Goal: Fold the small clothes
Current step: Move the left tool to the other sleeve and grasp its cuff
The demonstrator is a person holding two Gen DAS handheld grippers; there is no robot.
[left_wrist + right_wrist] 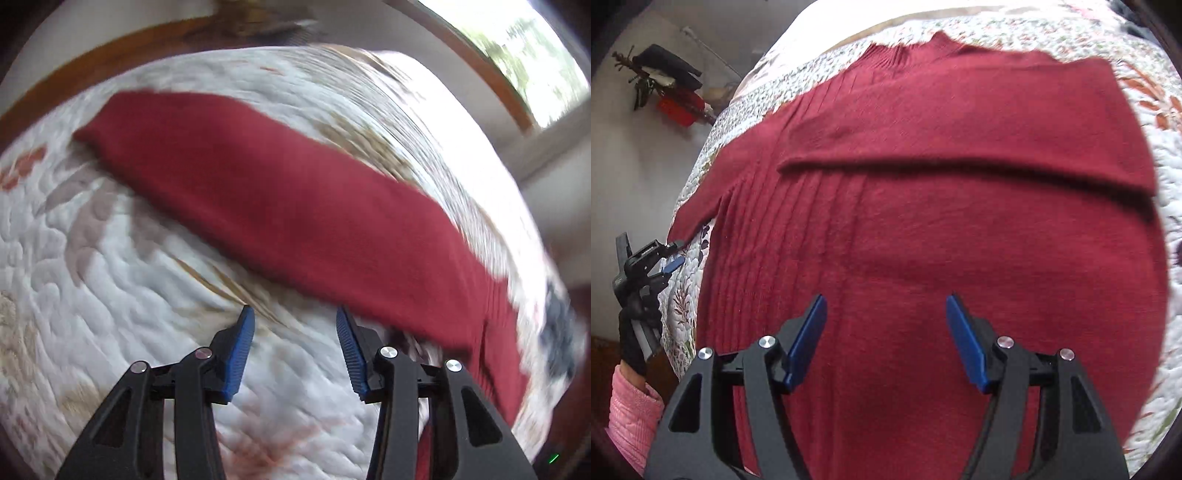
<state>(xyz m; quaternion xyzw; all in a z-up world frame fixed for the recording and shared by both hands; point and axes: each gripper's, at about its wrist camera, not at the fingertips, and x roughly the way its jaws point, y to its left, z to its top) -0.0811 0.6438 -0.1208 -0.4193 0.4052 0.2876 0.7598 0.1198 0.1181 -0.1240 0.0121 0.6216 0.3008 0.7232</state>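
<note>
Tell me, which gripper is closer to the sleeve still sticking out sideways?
Left. The left gripper sits open right beside the unfolded sleeve's cuff. The right gripper hovers open over the red sweater's body, farther from that sleeve.

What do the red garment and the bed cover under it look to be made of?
The red garment looks like a fine knit, probably wool or acrylic: matte, slightly fuzzy, with vertical ribs down one side and at the collar. The bed cover looks like a quilted cotton-type fabric: puffy stitched swirls and a printed floral pattern. The exact fibre of either cannot be told.
</note>
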